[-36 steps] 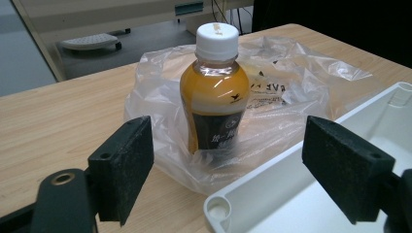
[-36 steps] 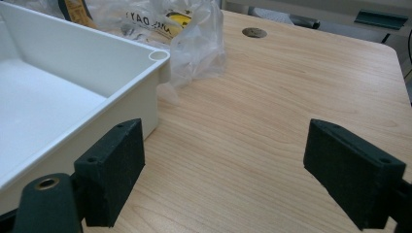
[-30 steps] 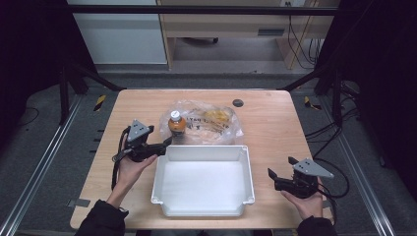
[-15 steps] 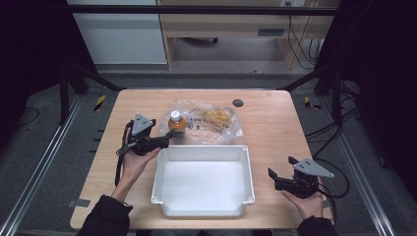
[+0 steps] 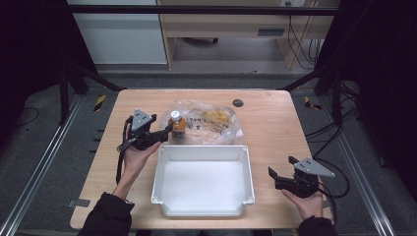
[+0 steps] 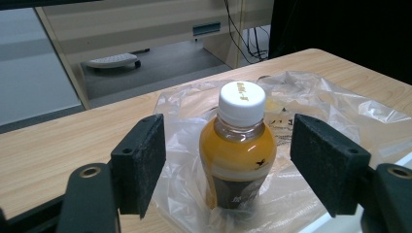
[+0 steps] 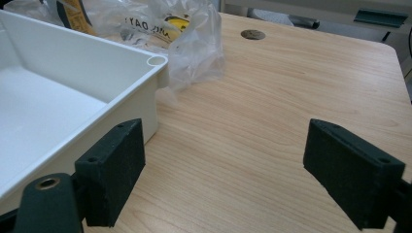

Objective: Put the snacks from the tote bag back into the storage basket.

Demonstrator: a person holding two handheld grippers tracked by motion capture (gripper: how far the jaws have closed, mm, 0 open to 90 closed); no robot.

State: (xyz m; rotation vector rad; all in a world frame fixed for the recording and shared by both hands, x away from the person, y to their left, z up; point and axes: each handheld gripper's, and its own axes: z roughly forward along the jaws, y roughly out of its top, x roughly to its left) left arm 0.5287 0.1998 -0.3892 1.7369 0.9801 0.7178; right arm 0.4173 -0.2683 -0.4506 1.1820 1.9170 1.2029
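A small bottle [image 5: 177,125] of orange drink with a white cap stands upright at the left end of a clear plastic bag [image 5: 211,120]. My left gripper [image 5: 164,132] is open just left of it. In the left gripper view the bottle [image 6: 238,155] stands centred between the two pads, with a gap on each side of my left gripper [image 6: 232,162]. A white tray [image 5: 201,147] lies in front of the bag with nothing in it. My right gripper [image 5: 274,176] rests open to the right of the tray, over bare wood, holding nothing [image 7: 228,170].
The bag [image 7: 194,34] holds yellow packaged items and touches the tray's [image 7: 73,63] far right corner. A dark round grommet [image 5: 238,103] sits in the table near the far edge. Bare wood stretches along the table's right side and far left.
My left gripper has moved forward and right toward the bottle, its open jaws now around it. The right gripper, tray and bag have stayed put.
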